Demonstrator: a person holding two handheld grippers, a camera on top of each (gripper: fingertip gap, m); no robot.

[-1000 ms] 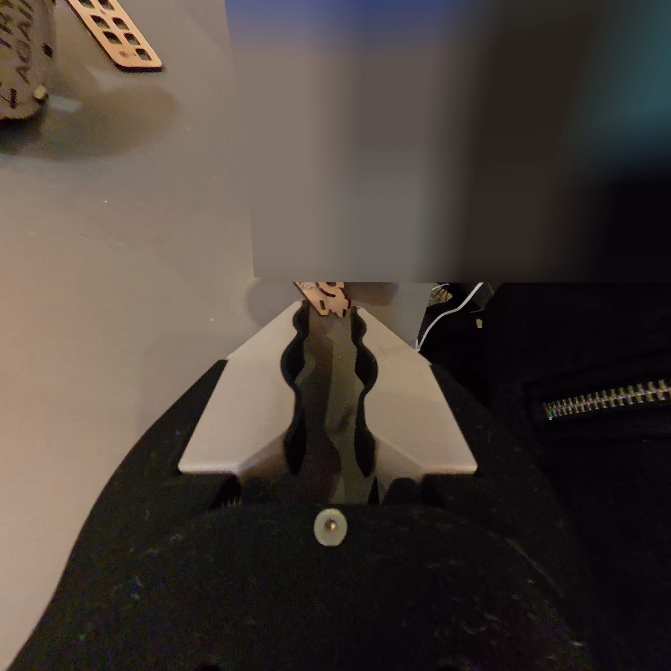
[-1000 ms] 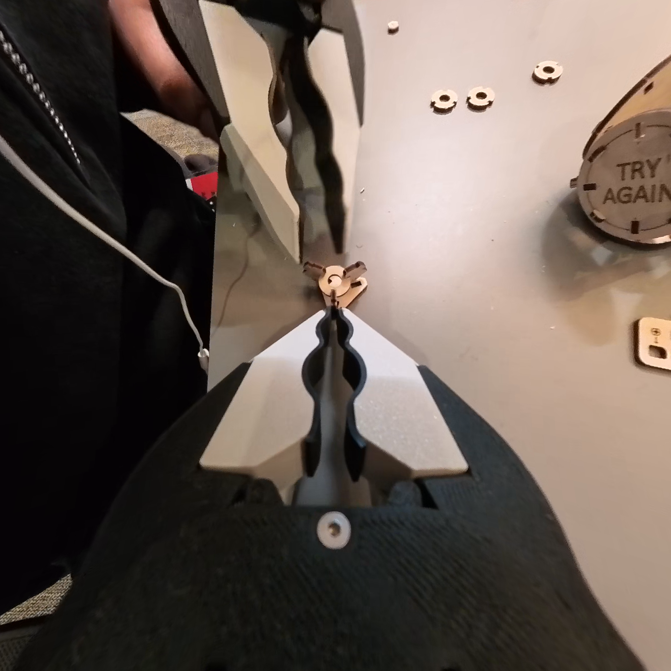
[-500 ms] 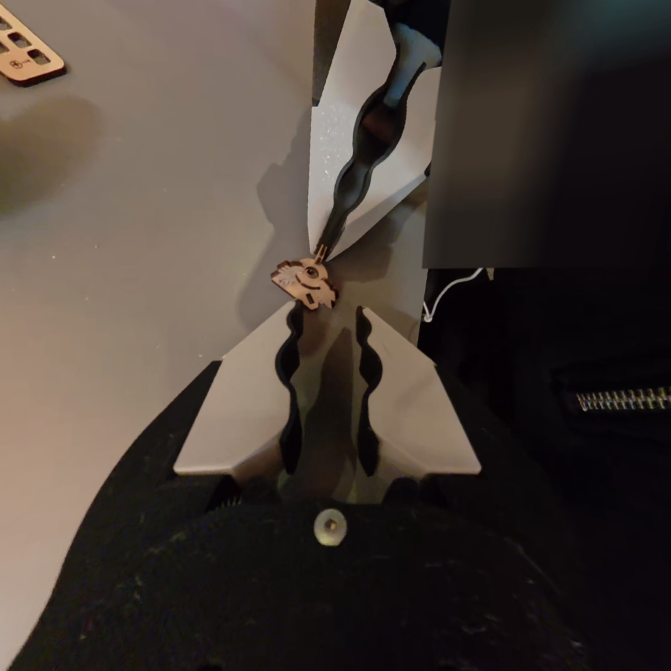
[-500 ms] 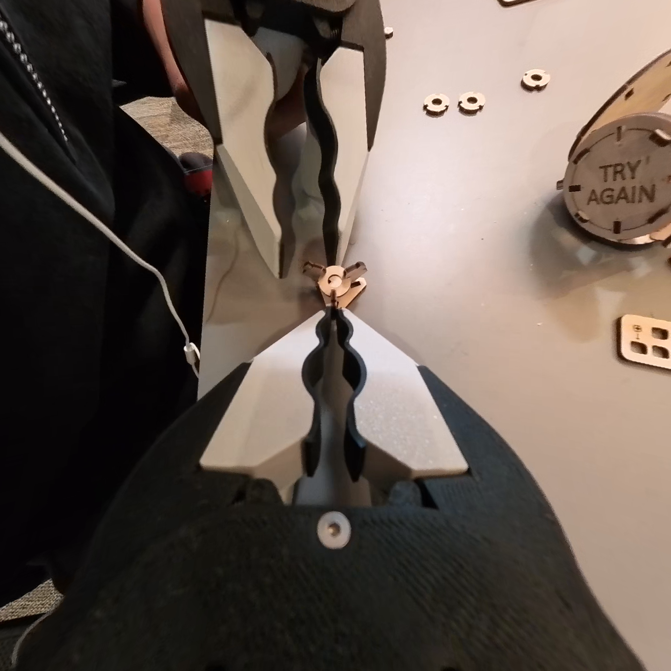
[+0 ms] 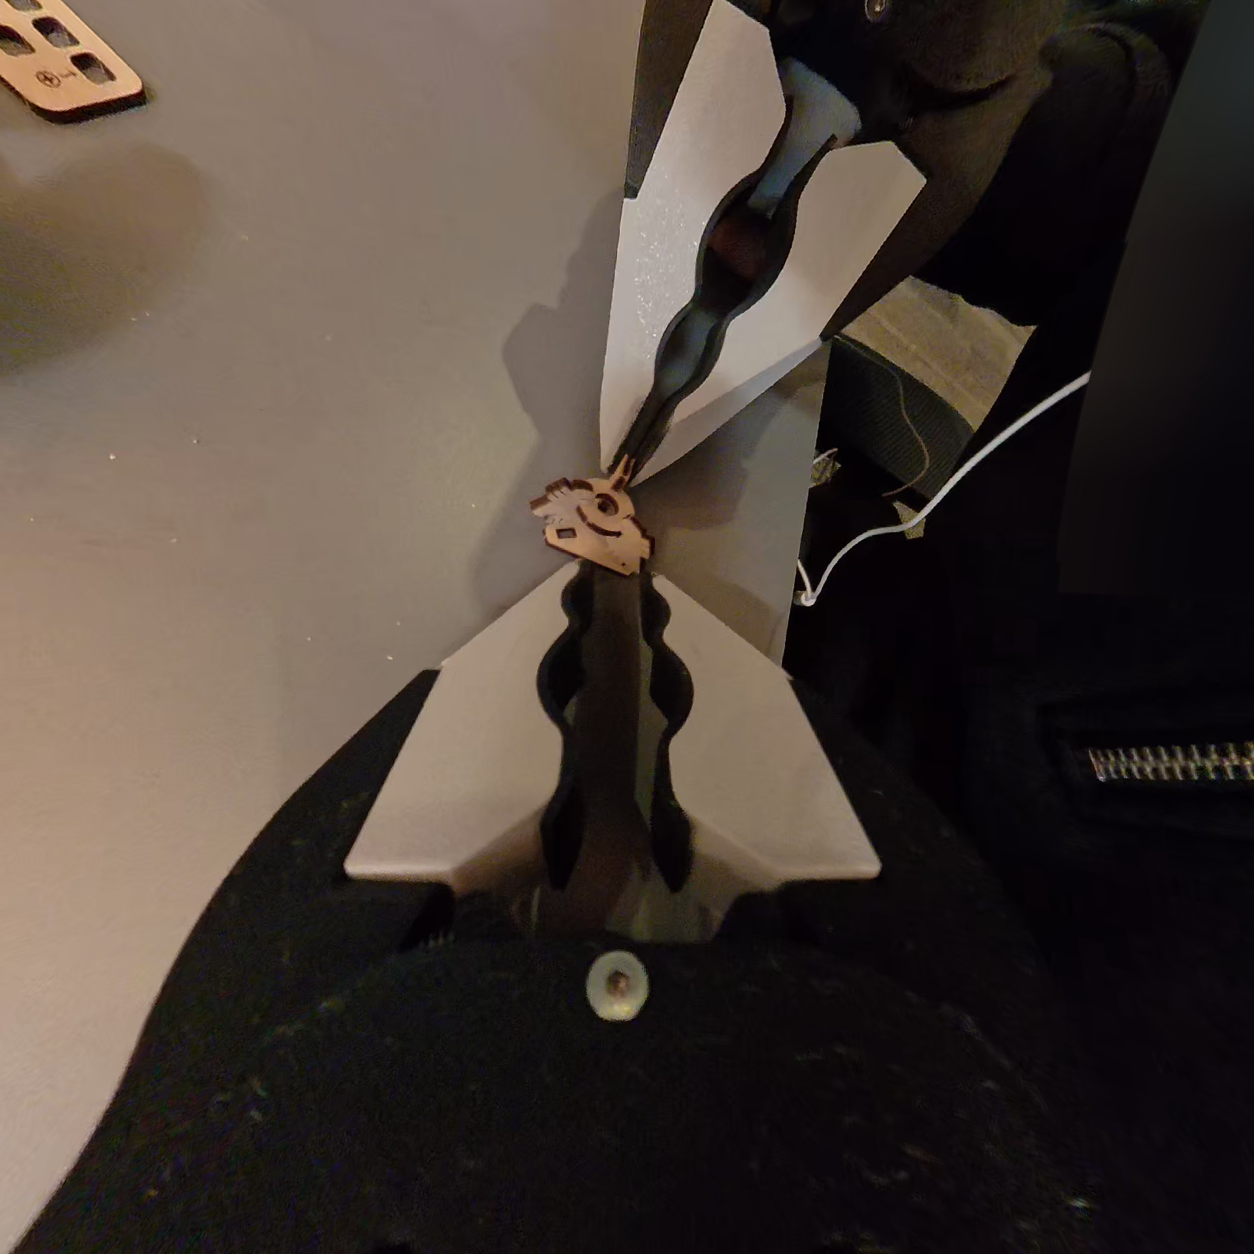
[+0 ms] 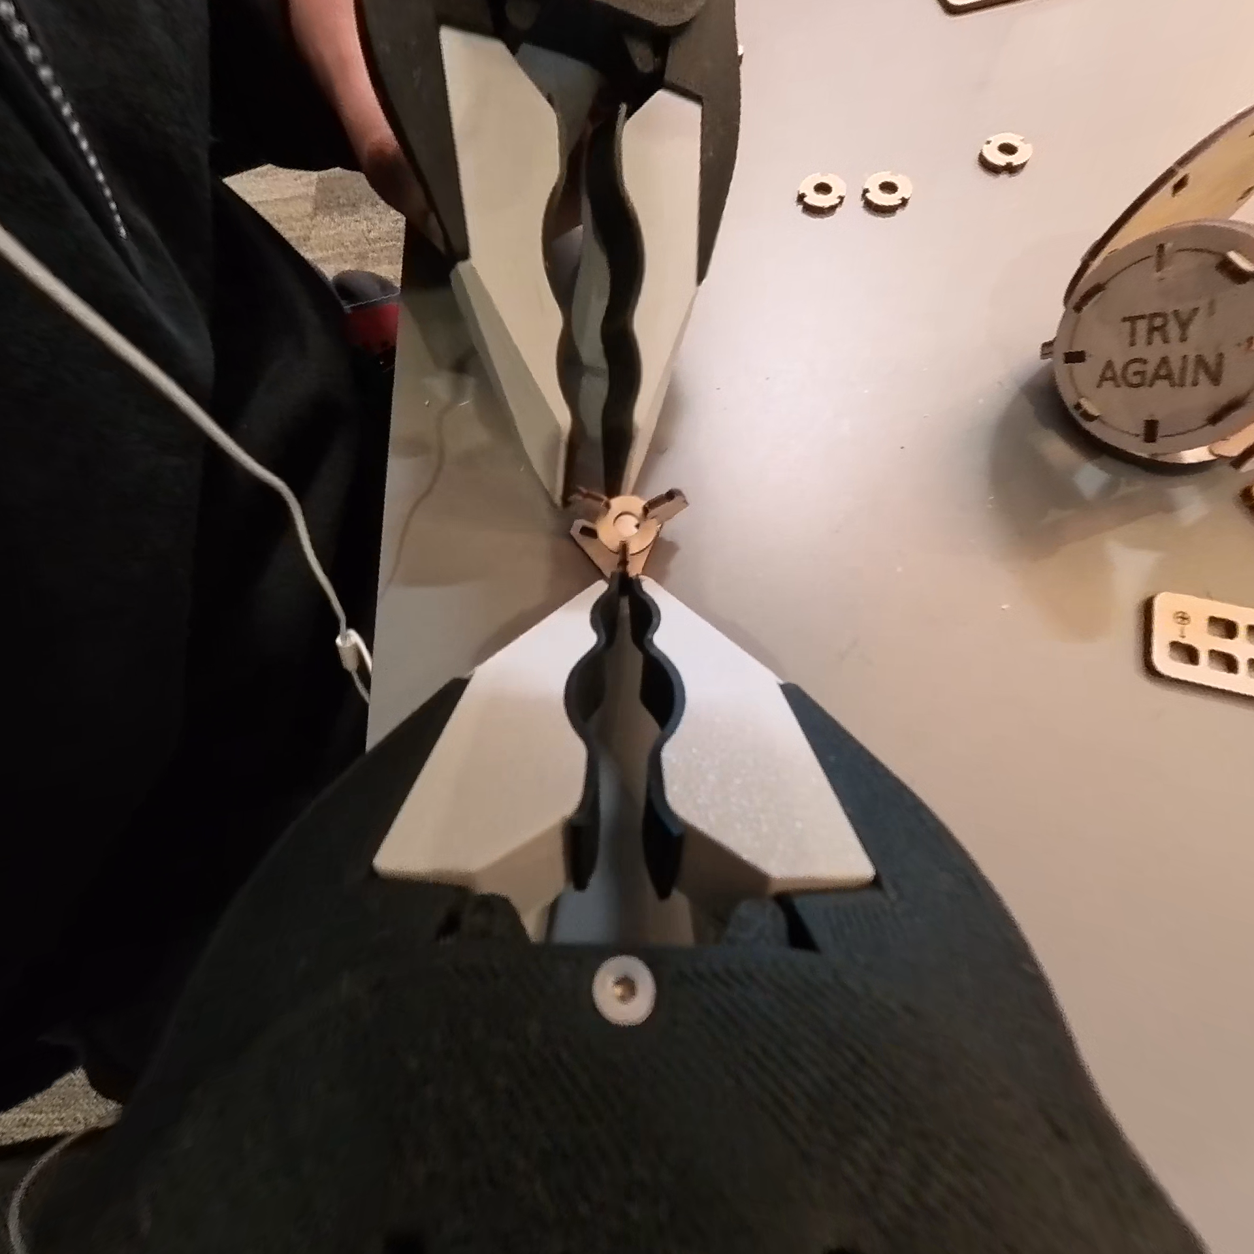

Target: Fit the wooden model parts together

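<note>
Small laser-cut wooden assembly: held above the grey table, near its edge, between two opposed grippers. Right gripper: jaws closed, pinching a thin tab of the assembly. Left gripper: fingertips narrowly parted about the assembly's far edge; contact cannot be told. Round wooden drum, slotted plate and three small rings: on the table, well apart from the assembly.
</note>
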